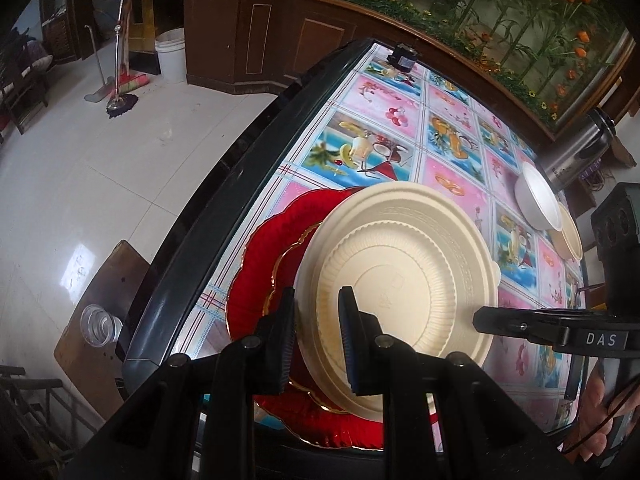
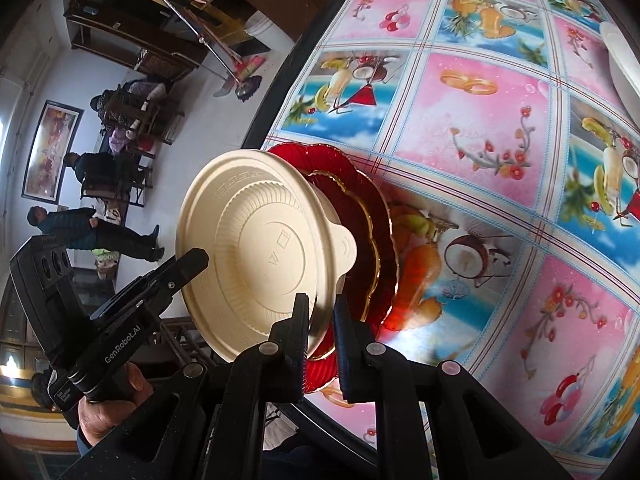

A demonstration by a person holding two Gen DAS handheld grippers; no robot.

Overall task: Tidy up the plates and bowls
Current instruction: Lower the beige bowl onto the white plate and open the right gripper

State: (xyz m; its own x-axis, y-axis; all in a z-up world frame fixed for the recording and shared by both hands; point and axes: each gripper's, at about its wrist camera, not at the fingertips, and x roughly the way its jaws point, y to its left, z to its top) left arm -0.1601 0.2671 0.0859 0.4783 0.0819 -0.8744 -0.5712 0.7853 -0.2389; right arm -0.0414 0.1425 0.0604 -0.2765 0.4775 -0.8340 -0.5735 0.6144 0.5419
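Note:
A cream plastic plate (image 1: 404,264) lies upside down over a red scalloped plate (image 1: 264,264) with a gold rim, near the table's front left edge. My left gripper (image 1: 318,312) is shut on the near rim of the cream plate. My right gripper (image 2: 322,316) is shut on the same cream plate (image 2: 256,252) at its other rim, with the red plate (image 2: 360,216) right behind it. The right gripper's finger also shows in the left wrist view (image 1: 520,322). A white bowl (image 1: 538,196) and another cream plate (image 1: 570,236) sit at the table's far right.
The table (image 1: 452,140) has a pink and blue fruit-print cloth and a dark raised edge. A steel thermos (image 1: 580,148) stands behind the white bowl. A chair with a glass cup (image 1: 100,326) stands left of the table. A white bucket (image 1: 172,56) and mop are on the floor.

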